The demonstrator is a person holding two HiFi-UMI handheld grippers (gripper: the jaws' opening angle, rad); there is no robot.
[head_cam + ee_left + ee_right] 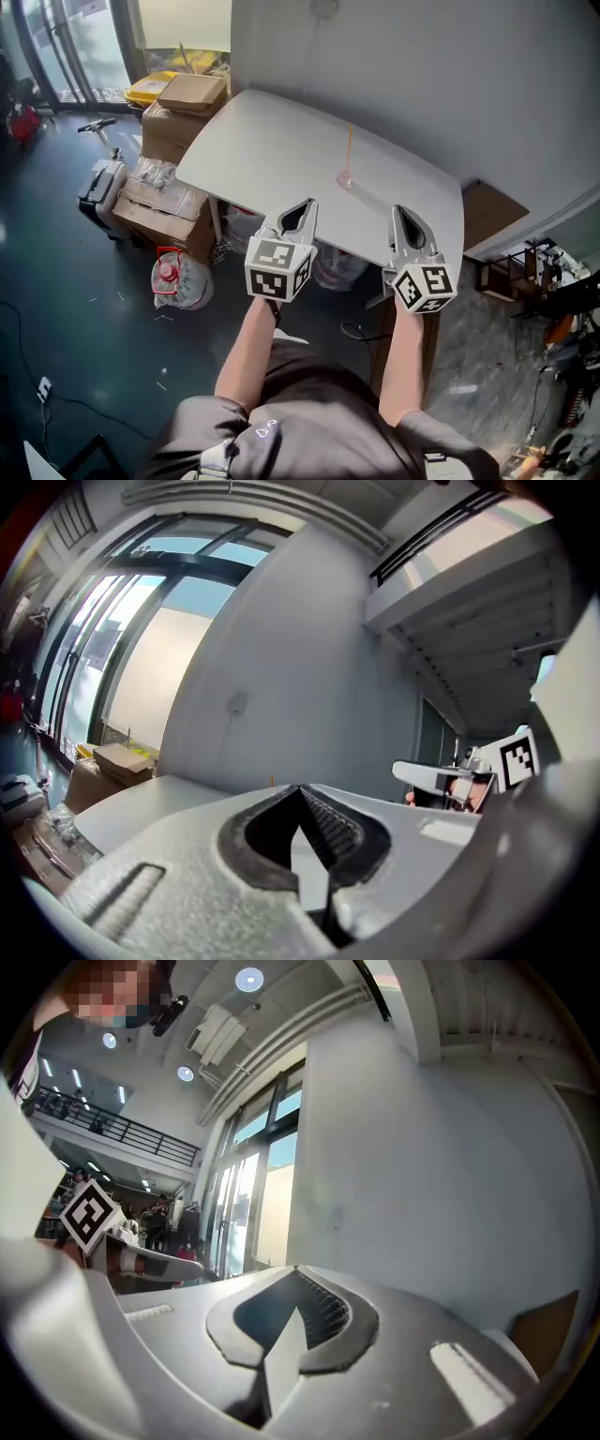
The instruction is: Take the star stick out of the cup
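Far back on the white table [272,141] we see the star stick [349,142], a thin orange rod standing upright in a clear cup [344,178]. We cannot make out its star, and the cup's see-through wall is faint against the tabletop. Our left tool [305,208] and right tool [397,214] hang over the table's near edge, well apart from the cup. Each has its jaws closed tip to tip with nothing between them. Looking along the left one, only a sliver of the stick shows above the jaws. Closed cardboard boxes [192,94] are stacked on the floor to the left.
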